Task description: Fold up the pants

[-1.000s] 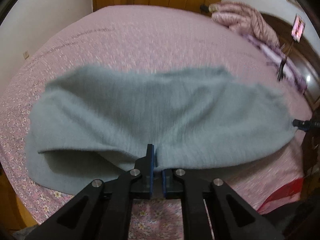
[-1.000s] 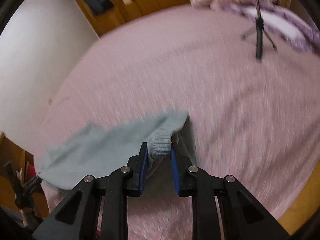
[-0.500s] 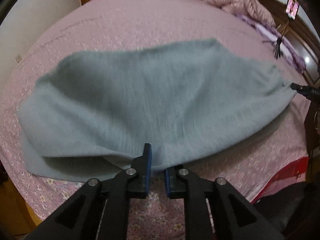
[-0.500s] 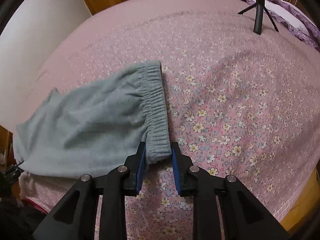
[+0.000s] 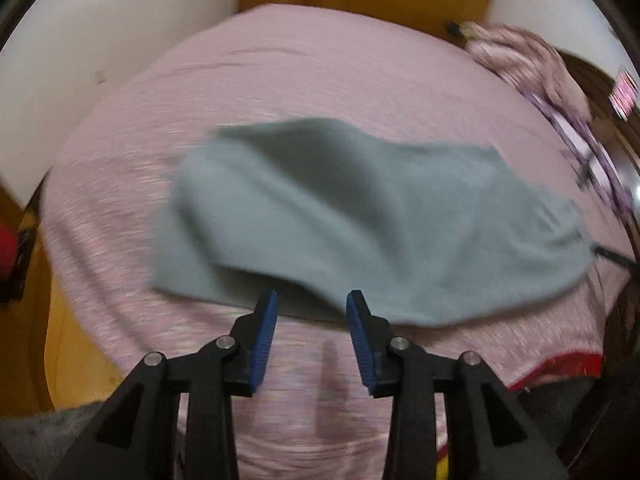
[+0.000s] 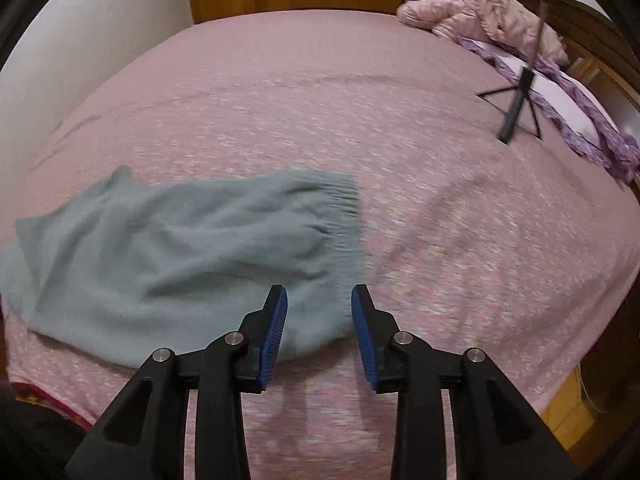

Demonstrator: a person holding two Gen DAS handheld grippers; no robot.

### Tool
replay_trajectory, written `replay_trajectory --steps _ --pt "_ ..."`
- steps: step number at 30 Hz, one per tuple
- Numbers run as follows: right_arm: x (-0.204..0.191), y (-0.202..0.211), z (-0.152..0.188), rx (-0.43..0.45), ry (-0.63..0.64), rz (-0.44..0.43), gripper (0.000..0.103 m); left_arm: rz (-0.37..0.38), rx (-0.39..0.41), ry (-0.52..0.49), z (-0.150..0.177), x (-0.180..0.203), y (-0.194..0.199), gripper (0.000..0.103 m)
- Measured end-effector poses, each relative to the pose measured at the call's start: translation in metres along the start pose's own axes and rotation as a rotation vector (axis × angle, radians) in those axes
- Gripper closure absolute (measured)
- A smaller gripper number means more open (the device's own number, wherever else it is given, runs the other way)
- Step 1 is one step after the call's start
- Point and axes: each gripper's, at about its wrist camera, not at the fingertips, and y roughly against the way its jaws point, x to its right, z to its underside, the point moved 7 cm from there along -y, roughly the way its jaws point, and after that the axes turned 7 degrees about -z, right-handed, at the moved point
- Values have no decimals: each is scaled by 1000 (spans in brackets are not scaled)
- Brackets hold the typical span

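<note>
Pants point(image 6: 180, 248) flat on bed point(image 6: 440, 200), both claws opening, pads clear of cloth.

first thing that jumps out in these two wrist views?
The grey-green pants lie in a loose fold on the pink floral bedspread, elastic waistband toward the middle of the bed. Both claws are opening with no cloth pinched: the left claw at the fabric's near edge, the right claw by the waistband corner.

Left claw point(image 5: 312, 304) and right claw point(image 6: 319, 300) opening; pants point(image 6: 180, 256) apparently released onto bed.
</note>
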Motion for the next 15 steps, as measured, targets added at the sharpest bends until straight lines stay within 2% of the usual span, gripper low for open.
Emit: replay_trajectory --steps 3,7,10,12,15 --pt "-26 -10 -1 -7 23 -38 68 -54 9 130 -5 -40 -5 66" --pt "-38 -38 8 -64 25 -53 68 -54 5 228 -12 -67 -20 71" --pt "-36 -56 18 -102 3 -51 68 -5 9 279 -19 -66 -29 72" --pt "-35 -56 19 -80 -14 -62 68 20 16 306 -24 -65 -36 72" --pt "-33 -54 21 -70 -22 -82 67 14 7 323 -27 -60 -48 72"
